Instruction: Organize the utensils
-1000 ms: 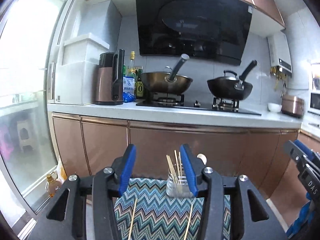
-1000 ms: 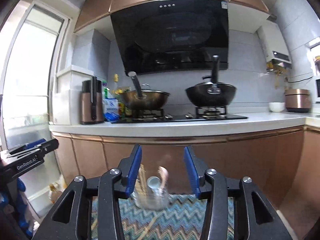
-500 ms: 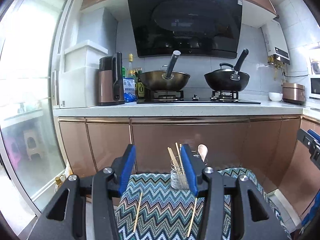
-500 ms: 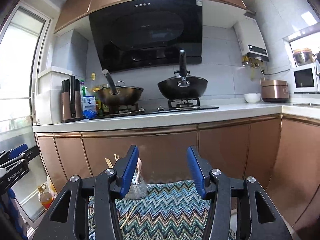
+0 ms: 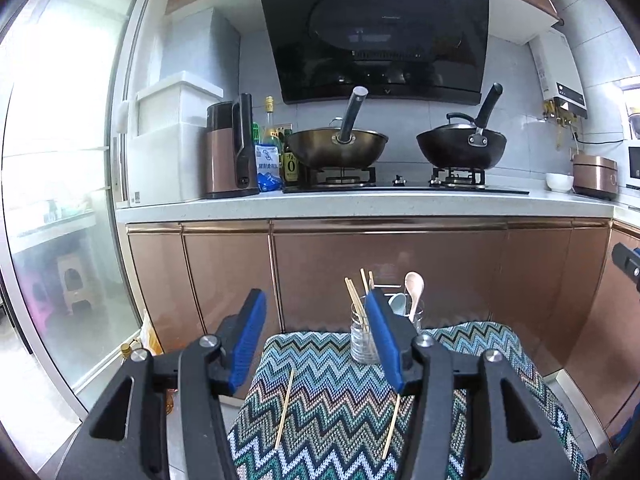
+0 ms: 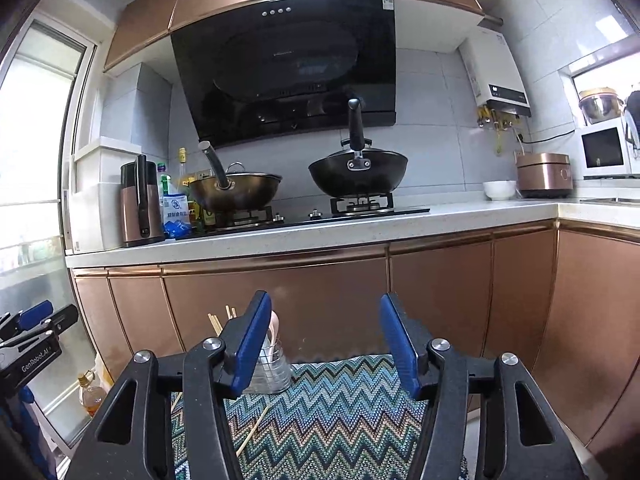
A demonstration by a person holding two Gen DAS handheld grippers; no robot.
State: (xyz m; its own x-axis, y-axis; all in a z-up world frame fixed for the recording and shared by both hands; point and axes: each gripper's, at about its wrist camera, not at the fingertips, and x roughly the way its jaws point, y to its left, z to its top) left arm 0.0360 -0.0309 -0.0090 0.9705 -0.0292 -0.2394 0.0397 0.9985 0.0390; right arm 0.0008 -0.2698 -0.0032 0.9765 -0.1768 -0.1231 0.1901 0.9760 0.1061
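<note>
Blue-padded jaws of the left gripper [image 5: 316, 340] stand apart with nothing between them; they have just been opening. Beyond its right pad stands a clear glass jar [image 5: 362, 338] at the far edge of a zigzag-patterned cloth [image 5: 340, 420], partly hidden by that pad. In the jar, upright or slightly tilted, are several wooden chopsticks [image 5: 354, 298], a pale wooden spoon [image 5: 413, 292] and a light blue spoon [image 5: 397, 304]. Two loose chopsticks lie flat on the cloth nearer the camera: a left chopstick [image 5: 285, 408] between the jaws' lines, and a right chopstick [image 5: 391, 426] under the right finger's edge, well apart from each other.

Jaws of the right gripper [image 6: 326, 344] likewise stand apart and empty, and have just been opening. In the right wrist view the jar sits behind the left pad, and one loose chopstick [image 6: 254, 428] shows on the cloth below it.

Behind the cloth: copper-coloured cabinet doors [image 5: 380, 276] under a white countertop [image 5: 360, 202]. On the hob stand a brass-toned wok [image 5: 338, 148] and a black wok [image 5: 460, 148], below a black range hood [image 5: 376, 36]. At the counter's left stand a copper kettle [image 5: 230, 152], bottles and a blue salt bag [image 5: 267, 164].
</note>
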